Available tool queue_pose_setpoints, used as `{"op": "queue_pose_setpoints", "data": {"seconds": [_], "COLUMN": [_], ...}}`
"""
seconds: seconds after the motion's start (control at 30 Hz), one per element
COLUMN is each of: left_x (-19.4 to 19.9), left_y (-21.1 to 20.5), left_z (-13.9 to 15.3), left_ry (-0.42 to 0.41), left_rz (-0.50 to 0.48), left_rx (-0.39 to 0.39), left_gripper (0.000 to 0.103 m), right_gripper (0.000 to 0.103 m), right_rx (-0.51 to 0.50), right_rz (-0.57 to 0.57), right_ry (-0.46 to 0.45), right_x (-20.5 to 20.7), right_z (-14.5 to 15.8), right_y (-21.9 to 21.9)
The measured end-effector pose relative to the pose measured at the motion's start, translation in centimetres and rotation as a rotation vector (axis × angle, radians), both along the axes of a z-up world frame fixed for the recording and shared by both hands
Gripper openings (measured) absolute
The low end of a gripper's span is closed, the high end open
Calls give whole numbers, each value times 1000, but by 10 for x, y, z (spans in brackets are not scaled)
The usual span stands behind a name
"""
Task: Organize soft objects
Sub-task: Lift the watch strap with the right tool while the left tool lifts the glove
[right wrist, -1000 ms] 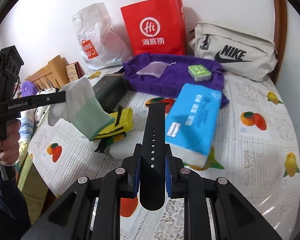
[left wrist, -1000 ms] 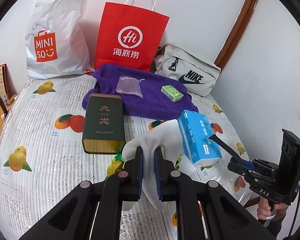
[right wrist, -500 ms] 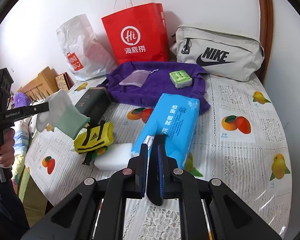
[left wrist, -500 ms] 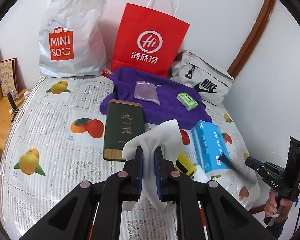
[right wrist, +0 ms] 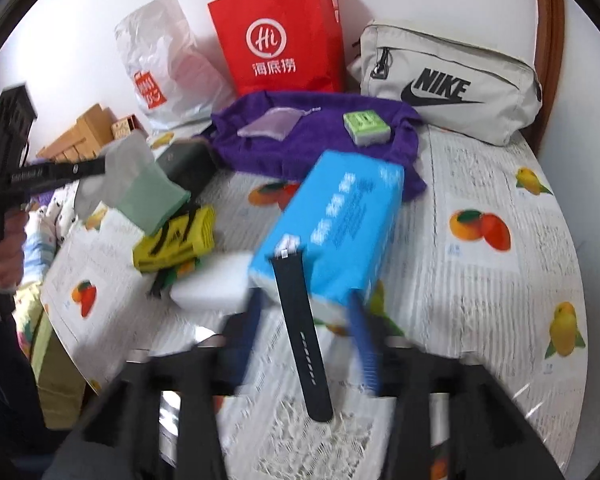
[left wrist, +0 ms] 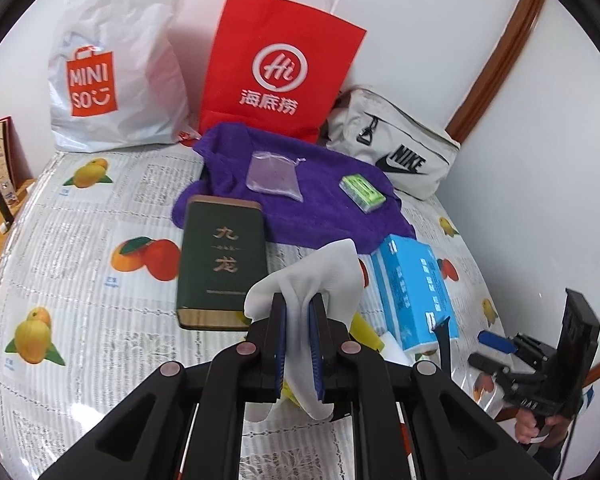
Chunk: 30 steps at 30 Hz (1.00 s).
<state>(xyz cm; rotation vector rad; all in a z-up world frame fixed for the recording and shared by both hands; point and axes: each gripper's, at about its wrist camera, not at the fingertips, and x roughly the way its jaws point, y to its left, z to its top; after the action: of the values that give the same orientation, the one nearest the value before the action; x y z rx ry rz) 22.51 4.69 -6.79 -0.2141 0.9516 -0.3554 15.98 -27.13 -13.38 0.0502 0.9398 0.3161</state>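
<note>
While the left gripper (left wrist: 299, 340) is staying pressed together on a white sock (left wrist: 312, 280), holding it above the fruit-print tablecloth (left wrist: 80, 240) near a dark green box (left wrist: 220, 256), the right gripper (right wrist: 308, 344) is showing jaws that have just been opening, now spread with the black watch strap (right wrist: 300, 320) sitting loose between them, pads not pressing it. Strap's far end is leaning on the blue tissue pack (right wrist: 340, 224); right view is motion-blurred. Yellow sock (right wrist: 176, 240) is lying beside a white sponge block (right wrist: 212, 280). Purple towel (left wrist: 320, 200) at the back is carrying a sheer pouch (left wrist: 274, 172) and a green packet (left wrist: 362, 192). Behind it, red paper bag (left wrist: 276, 68), white plastic bag (left wrist: 112, 64) and grey Nike bag (right wrist: 448, 80) are standing against the wall.
</note>
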Motion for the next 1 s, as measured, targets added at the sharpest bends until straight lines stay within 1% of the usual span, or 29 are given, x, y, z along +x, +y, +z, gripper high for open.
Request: {"op": "queue_pose_setpoints", "data": {"seconds": [0.13, 0.27, 0.3, 0.37, 0.47, 0.57, 0.67, 0.83, 1.0], "left_x": [-1, -10, -13, -18, -25, -32, -40, -56, -76], "left_y": [-2, 6, 9, 16, 27, 35, 39, 41, 41], "left_z": [-2, -4, -6, -12, -27, -41, -53, -65, -59], "left_ry": [7, 14, 19, 36, 76, 106, 129, 135, 98], "left_rz": [-8, -5, -7, 9, 45, 61, 68, 69, 48], "left_rx": [3, -5, -12, -7, 1, -2, -5, -10, -21], "left_gripper": [11, 11, 11, 11, 11, 11, 11, 11, 11], "right_gripper": [53, 53, 49, 23, 21, 20, 20, 20, 20], "right_rx": [-2, -31, -38, -41, -42, -47, -18, -4, 24], "right_rz": [12, -10, -21, -28, -21, 8, 33, 45, 22], "right_ry": [49, 68, 73, 87, 89, 66, 61, 46, 48], "right_x": [-5, 1, 3, 9, 10, 1, -8, -26, -42], "right_z": [-23, -44, -49, -58, -64, -59, -54, -48, -49], "right_y": [7, 15, 16, 18, 21, 26, 31, 38, 35]}}
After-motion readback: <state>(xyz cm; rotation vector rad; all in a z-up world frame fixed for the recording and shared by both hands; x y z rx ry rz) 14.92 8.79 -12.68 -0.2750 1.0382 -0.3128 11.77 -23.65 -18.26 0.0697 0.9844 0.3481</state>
